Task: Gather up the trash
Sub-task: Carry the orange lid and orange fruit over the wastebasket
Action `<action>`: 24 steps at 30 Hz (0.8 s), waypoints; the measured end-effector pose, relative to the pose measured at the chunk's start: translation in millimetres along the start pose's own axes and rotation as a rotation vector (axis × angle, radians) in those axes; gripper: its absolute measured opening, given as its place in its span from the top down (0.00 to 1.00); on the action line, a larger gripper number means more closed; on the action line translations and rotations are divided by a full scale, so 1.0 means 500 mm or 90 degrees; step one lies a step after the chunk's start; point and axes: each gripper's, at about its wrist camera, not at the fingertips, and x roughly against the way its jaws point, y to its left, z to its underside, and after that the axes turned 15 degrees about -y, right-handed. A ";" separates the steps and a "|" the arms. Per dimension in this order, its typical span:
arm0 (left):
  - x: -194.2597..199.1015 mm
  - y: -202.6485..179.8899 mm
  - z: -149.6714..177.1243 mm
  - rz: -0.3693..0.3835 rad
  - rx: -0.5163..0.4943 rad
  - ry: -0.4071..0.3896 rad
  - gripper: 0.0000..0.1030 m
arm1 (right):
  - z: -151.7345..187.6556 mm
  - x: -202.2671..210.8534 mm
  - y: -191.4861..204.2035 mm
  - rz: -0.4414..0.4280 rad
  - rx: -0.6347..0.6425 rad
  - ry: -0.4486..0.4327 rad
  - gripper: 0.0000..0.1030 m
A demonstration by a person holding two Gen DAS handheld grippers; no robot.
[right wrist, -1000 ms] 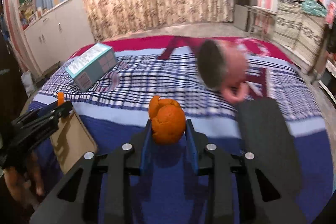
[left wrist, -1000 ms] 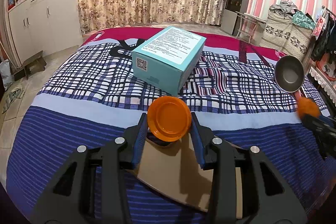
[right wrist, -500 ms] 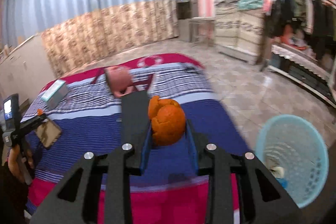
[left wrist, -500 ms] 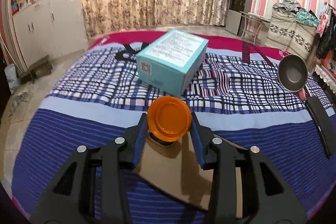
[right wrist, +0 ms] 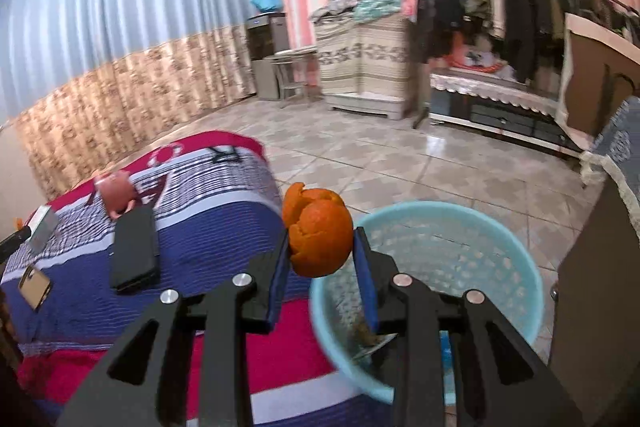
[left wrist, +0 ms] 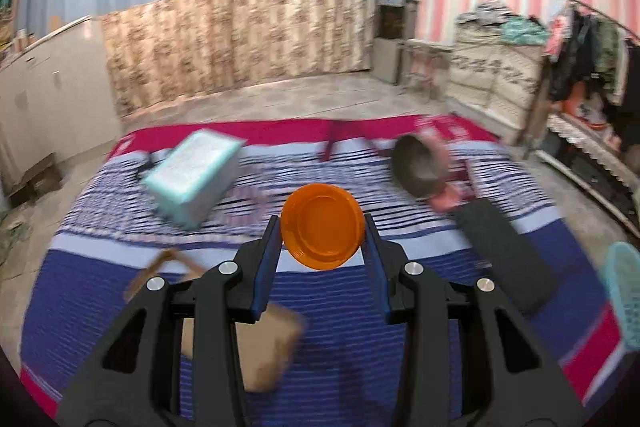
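Bed fills the low half of both views, blue-striped and checked cover with a red border. Beside its corner, on the tiled floor, a pale blue mesh basket (scraps lying at the bottom). On the bed: a long black flat case, a teal box, a dark bowl with a pink outside lying tipped at the far end of the case, and a brown card near the front edge. Left tool clamped on an orange lid, held up over the bed with its hollow face toward the camera. Right tool clamped on a piece of orange peel, held at the basket's near rim, by the bed's corner.
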 end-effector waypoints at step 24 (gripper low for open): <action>0.098 -0.524 0.010 0.274 -0.130 -0.015 0.62 | -0.002 -0.001 -0.192 0.116 -0.060 -0.011 0.69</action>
